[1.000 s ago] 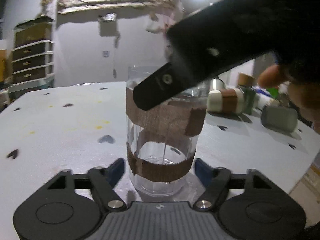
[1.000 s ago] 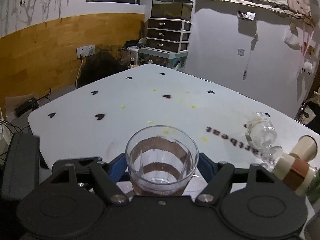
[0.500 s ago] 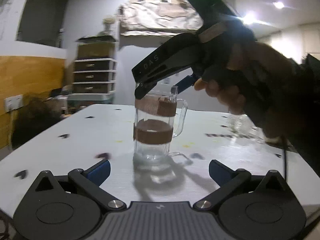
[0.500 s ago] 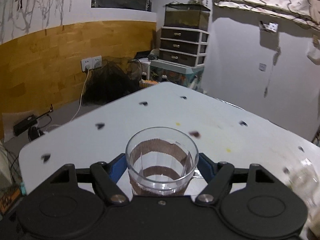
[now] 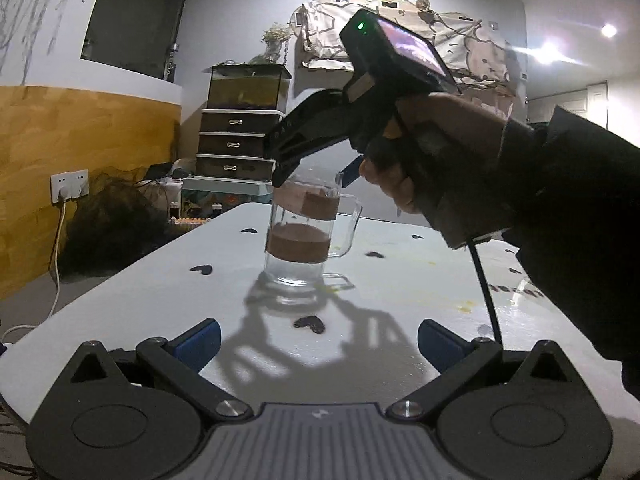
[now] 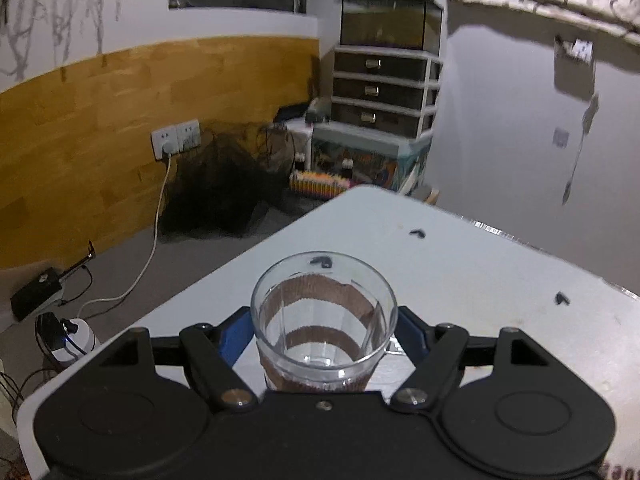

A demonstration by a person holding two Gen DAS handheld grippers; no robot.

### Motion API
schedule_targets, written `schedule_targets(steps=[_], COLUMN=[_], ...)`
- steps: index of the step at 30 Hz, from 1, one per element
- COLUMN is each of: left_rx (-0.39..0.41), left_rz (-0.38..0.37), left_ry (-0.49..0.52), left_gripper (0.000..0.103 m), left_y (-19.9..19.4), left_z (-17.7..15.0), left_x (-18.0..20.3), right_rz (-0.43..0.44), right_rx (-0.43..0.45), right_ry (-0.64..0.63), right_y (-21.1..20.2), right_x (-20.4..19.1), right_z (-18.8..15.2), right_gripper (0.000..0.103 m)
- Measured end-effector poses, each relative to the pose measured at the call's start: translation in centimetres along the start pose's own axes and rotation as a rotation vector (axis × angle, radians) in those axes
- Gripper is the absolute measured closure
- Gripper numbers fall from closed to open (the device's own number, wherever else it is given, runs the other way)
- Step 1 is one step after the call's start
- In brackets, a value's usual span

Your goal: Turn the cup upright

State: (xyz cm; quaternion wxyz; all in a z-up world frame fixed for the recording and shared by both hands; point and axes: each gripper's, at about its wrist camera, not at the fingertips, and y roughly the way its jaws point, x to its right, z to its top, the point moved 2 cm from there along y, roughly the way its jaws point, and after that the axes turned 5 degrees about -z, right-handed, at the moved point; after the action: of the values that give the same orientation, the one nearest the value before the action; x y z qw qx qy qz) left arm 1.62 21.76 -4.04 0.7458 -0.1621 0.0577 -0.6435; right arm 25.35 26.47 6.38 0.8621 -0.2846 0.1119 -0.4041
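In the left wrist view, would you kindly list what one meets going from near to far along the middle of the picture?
Left gripper → black heart mark on the white table → glass cup, upright, with the right gripper at its rim → drawer unit → glass tank on top.

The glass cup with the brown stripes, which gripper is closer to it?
Right. The right gripper has its jaws around the cup near the rim. The left gripper sits back from it, jaws wide open, with bare table between.
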Motion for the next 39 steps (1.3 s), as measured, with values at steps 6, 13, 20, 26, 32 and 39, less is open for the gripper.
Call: schedule_targets(steps=[6,13,20,26,32,39], left_rx=[0.008,0.028,0.035,0.034,0.018,0.014], left_rz=[0.005,0.009,0.041,0.064,0.067,0.07], left_ry=[-0.001,0.012,0.03,0.022,0.01,0.03], left_gripper=[0.0,0.0,0.0,0.0,0.0,0.0], left_y=[-0.2,-0.6,-1.2,-2.5,-3.9,-5.2], left_z=[0.2,1.2,2.2,2.8,2.9,2.8], left_x=[0.0,1.1,1.8,2.6,3.6,5.3], right_rz=[-0.007,0.049,0.061,0.063,0.029,-0.004], right_rx=[0.009,0.062,0.147,0.173,0.216,0.286], right_ry=[-0.003,0.035,0.027,0.048,0.056,0.073], right_y=[0.3,-5.1,-12.5,-16.6,-19.3,-22.7], right_x=[-0.3,2.8,6.0,8.0,9.0,9.9], right_z=[0.4,-1.0,-5.4,-10.8,-15.5,-18.9], right_gripper=[0.014,0.014,0.013,0.01,0.003,0.0])
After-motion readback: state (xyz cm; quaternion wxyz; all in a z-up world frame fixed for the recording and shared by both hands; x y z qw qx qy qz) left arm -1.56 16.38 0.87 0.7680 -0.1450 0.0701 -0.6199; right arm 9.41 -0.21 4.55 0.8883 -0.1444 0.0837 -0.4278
